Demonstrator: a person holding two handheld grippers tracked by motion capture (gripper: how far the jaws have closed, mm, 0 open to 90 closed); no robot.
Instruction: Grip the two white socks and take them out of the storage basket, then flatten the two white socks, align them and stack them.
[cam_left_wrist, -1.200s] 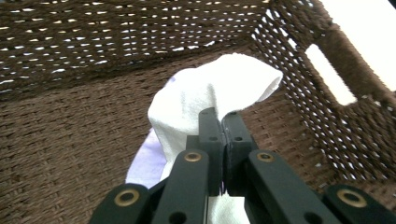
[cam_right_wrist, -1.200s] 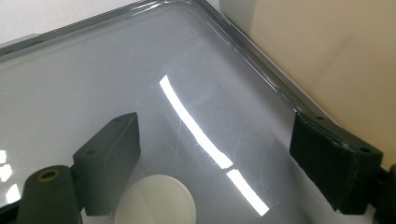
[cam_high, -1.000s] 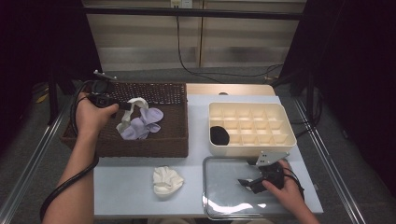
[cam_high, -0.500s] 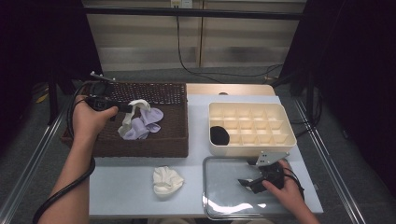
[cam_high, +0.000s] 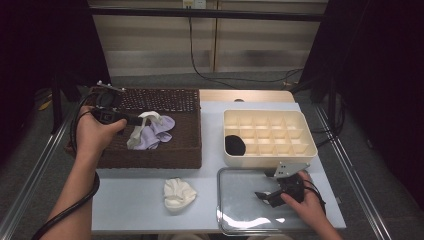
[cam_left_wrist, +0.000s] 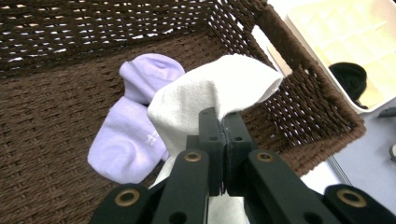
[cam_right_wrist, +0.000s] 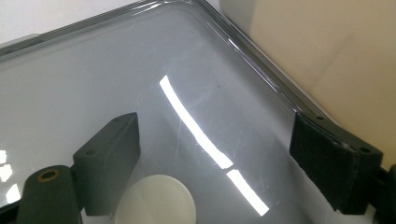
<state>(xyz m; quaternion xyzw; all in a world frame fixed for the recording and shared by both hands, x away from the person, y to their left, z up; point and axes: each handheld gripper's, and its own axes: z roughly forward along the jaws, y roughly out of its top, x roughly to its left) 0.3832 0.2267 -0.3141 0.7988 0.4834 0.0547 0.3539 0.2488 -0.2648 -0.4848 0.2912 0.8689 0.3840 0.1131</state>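
High view: the left gripper (cam_high: 134, 120) has drawn back toward the near-left of the wicker basket (cam_high: 185, 150), lifting the white sock (cam_high: 142, 131) higher off the lilac sock (cam_high: 159, 131) than a second ago; the right gripper (cam_high: 264, 196) stays over the clear tray (cam_high: 235, 220).

Left gripper view: jaws pinched tight on the white sock (cam_left_wrist: 210, 93), above the lilac sock (cam_left_wrist: 126, 140).

Right gripper view: jaws spread wide above the clear tray (cam_right_wrist: 93, 70).

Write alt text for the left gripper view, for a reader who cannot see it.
Two black jaws of the left gripper are shut on a white sock, holding it above the floor of a dark brown wicker basket. A lilac sock lies in the basket behind it; a cream divided tray holding something black sits beyond the basket.
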